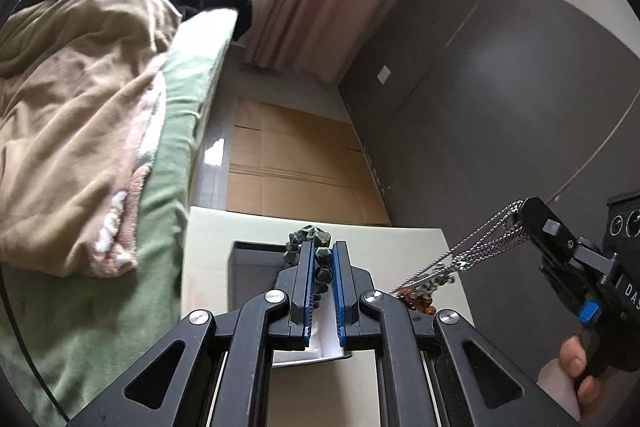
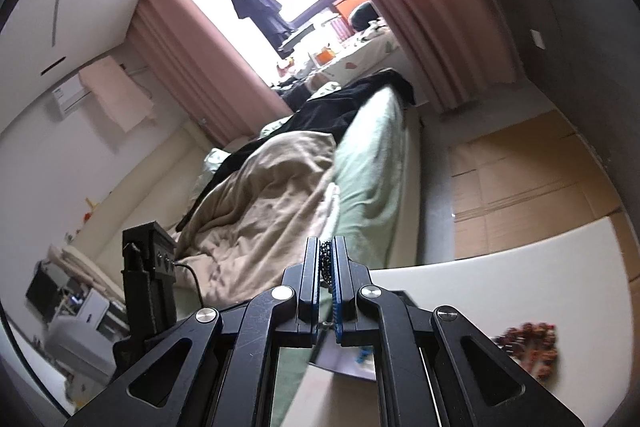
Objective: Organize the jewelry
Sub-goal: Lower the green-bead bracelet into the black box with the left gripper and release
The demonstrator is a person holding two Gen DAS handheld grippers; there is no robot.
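In the left wrist view my left gripper [image 1: 324, 251] is shut on a string of dark green beads [image 1: 323, 267], which bunches above the fingertips. At the right edge my right gripper [image 1: 520, 217] is shut on thin silver chains [image 1: 480, 247]. The chains run taut down-left to a tangle beside a brown bead bracelet [image 1: 418, 301] on the white table [image 1: 400, 239]. In the right wrist view the right gripper [image 2: 328, 247] pinches a dark chain [image 2: 326, 261] between its blue pads. The brown bead bracelet [image 2: 528, 347] lies blurred at lower right.
A dark grey box [image 1: 256, 267] stands on the table just left of my left fingers. A bed with a beige blanket [image 1: 80, 107] borders the table. Flattened cardboard [image 1: 288, 163] covers the floor by a grey wardrobe [image 1: 500, 87]. A person's hand [image 1: 576, 363] grips the right tool.
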